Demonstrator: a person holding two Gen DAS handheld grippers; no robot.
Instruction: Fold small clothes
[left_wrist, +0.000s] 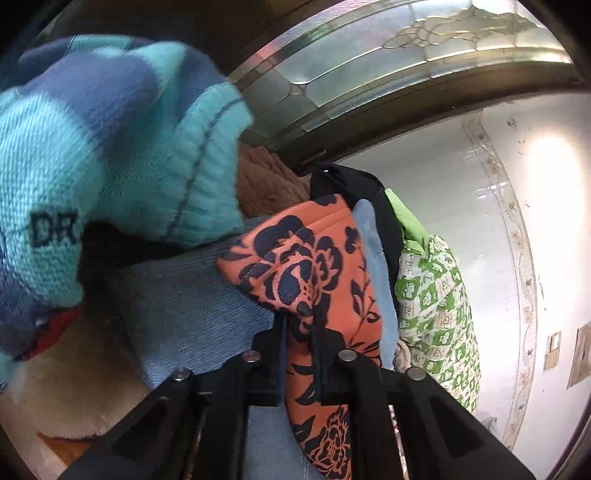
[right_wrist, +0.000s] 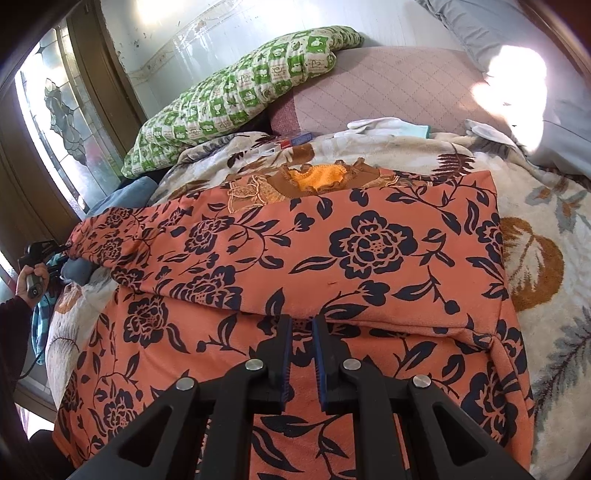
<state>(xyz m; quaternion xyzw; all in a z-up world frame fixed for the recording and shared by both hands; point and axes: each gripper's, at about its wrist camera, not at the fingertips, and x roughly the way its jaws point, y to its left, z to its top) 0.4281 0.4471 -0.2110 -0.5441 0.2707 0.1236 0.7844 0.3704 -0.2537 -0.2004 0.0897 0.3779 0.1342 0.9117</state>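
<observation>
Orange cloth printed with dark blue flowers fills the left wrist view; this orange garment (left_wrist: 314, 280) rises as a folded sleeve end between the fingers of the left gripper (left_wrist: 301, 365), whose jaws are clenched on it; a striped blue and turquoise knit (left_wrist: 110, 147) hangs close at the upper left, with a denim-blue cloth (left_wrist: 192, 295) beneath it and a cream blanket (left_wrist: 74, 369) below that; a green checked pillow (left_wrist: 436, 295) stands to the right against a white wall (left_wrist: 498, 184), under a leaded-glass window (left_wrist: 369, 55).

From the right wrist, the same garment (right_wrist: 369, 251) lies spread across the middle of the bed, its upper part folded over the lower, on a cream leaf-patterned blanket (right_wrist: 546, 229); an orange-lined collar (right_wrist: 317, 179) shows at its far edge; the right gripper (right_wrist: 303, 325) pinches the fold at the near edge, jaws nearly together on the fabric; at the bed's left edge a hand (right_wrist: 35, 280) holds the other gripper at the sleeve end; the green pillow (right_wrist: 240, 96) lies at the far left corner, white socks (right_wrist: 384, 125) near the far edge.
</observation>
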